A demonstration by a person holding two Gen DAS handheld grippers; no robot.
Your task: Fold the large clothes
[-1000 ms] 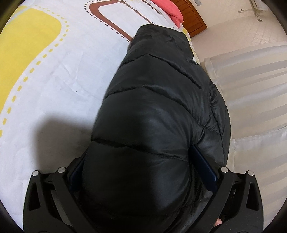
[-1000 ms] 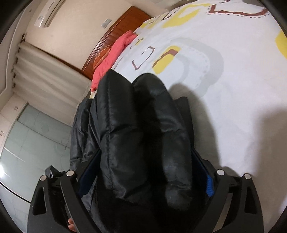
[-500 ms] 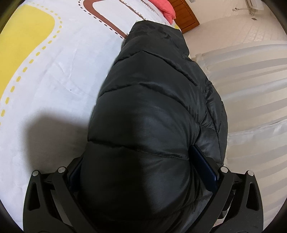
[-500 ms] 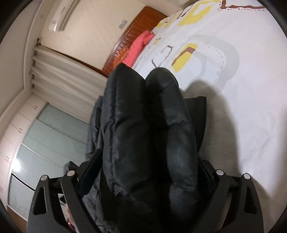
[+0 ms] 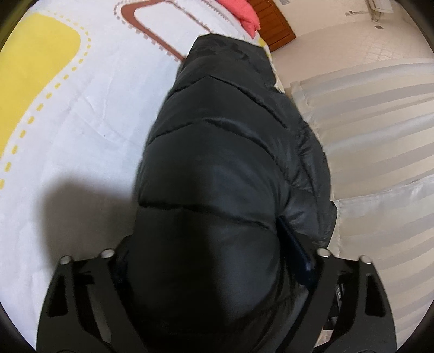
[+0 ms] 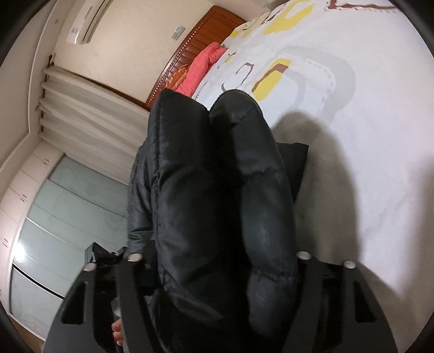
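A black quilted puffer jacket (image 5: 217,152) fills the middle of the left wrist view and hangs over the bed's edge. My left gripper (image 5: 214,244) is shut on a thick bunch of it; one blue pad (image 5: 294,252) shows at the right, the other is hidden under the fabric. In the right wrist view the same jacket (image 6: 217,190) rises in two padded folds. My right gripper (image 6: 217,258) is shut on it, and the pads are hidden by the fabric.
The bed's white sheet (image 5: 81,108) has yellow and brown shapes. A red pillow (image 6: 203,68) lies by the wooden headboard (image 6: 195,46). Pale curtains (image 5: 366,135) hang beside the bed. A glass-fronted wardrobe (image 6: 59,217) and a wall air conditioner (image 6: 86,20) show at the left.
Both grippers have risen with the jacket still gripped. The right wrist view has tilted up, so more wall, curtain and wardrobe show. The left wrist view has shifted only slightly.
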